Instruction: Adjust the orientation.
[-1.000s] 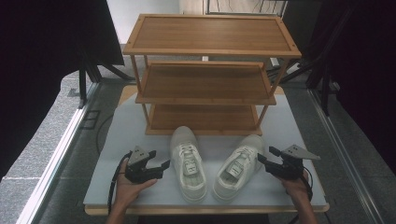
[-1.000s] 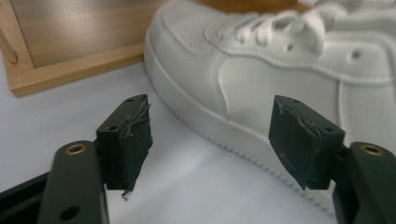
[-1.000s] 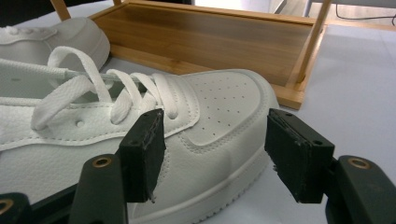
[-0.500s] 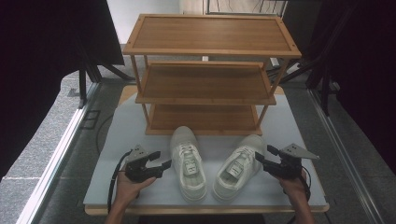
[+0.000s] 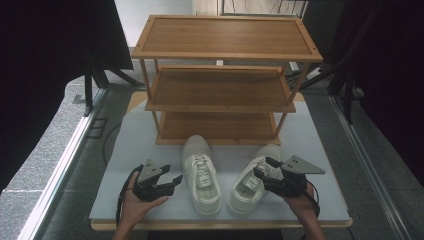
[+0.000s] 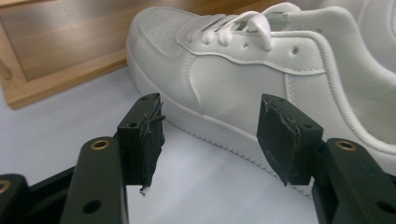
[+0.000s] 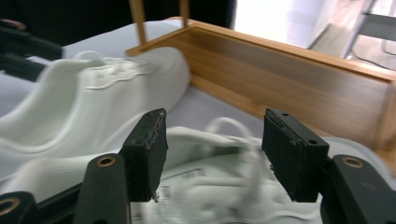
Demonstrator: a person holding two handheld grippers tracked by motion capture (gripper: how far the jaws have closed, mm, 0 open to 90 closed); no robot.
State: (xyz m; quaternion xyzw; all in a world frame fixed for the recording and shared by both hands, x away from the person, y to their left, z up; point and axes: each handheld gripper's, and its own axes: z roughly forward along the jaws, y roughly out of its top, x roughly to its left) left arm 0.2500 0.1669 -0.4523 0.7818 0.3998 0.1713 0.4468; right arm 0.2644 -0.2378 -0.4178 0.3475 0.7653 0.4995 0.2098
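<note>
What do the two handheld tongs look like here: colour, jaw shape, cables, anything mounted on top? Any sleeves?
Both the left tongs and the right tongs are black, each topped by a grey three-cornered plate. Their jaws are blocky, with brass-coloured rivets and worn, scuffed pads. A black cable loops from the left tongs. The forearms are bare, with no sleeves visible.

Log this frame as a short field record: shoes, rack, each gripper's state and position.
left shoe: on the table, toe toward the rack
right shoe: beside it, angled
rack: wooden, three shelves, all bare
left gripper: open, jaws have just been closing a little, nothing between them, aimed at the left shoe's side
right gripper: open, over the right shoe's opening, not gripping
</note>
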